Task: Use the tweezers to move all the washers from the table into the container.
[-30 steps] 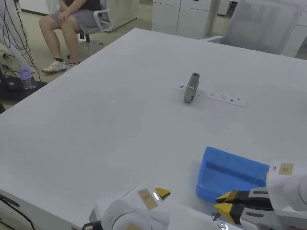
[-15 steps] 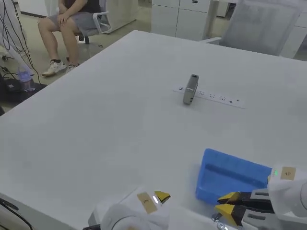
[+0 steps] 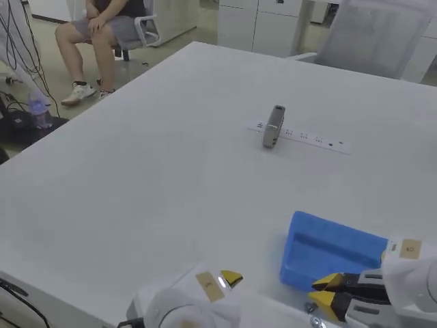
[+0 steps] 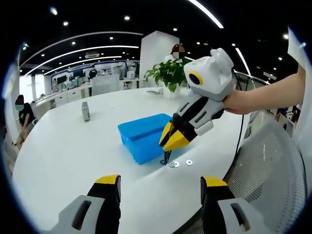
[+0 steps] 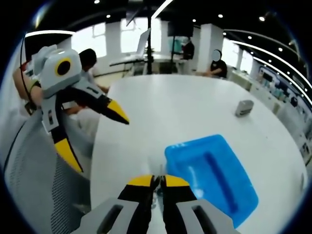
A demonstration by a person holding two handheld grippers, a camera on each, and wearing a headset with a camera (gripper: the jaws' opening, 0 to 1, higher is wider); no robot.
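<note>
While right hand-held gripper (image 4: pixel 168 144) clamps tweezers (image 4: pixel 165 157) over washers (image 4: pixel 172 165), 5 o'clock of container (image 4: pixel 141 137), left hand-held gripper (image 4: pixel 161 181) gapes; next, pinch one.

The left tool (image 4: pixel 161 181) has its jaws spread wide. The right tool (image 5: pixel 156 182) points downward, jaws pinched together, perhaps not fully; a hand (image 4: pixel 238 100) grips its rear.

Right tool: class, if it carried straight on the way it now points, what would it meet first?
The right tool, shut on the tweezers, points steeply down. It would probably meet the table first, at the washers just beside the blue container; exact depth is unclear.
</note>
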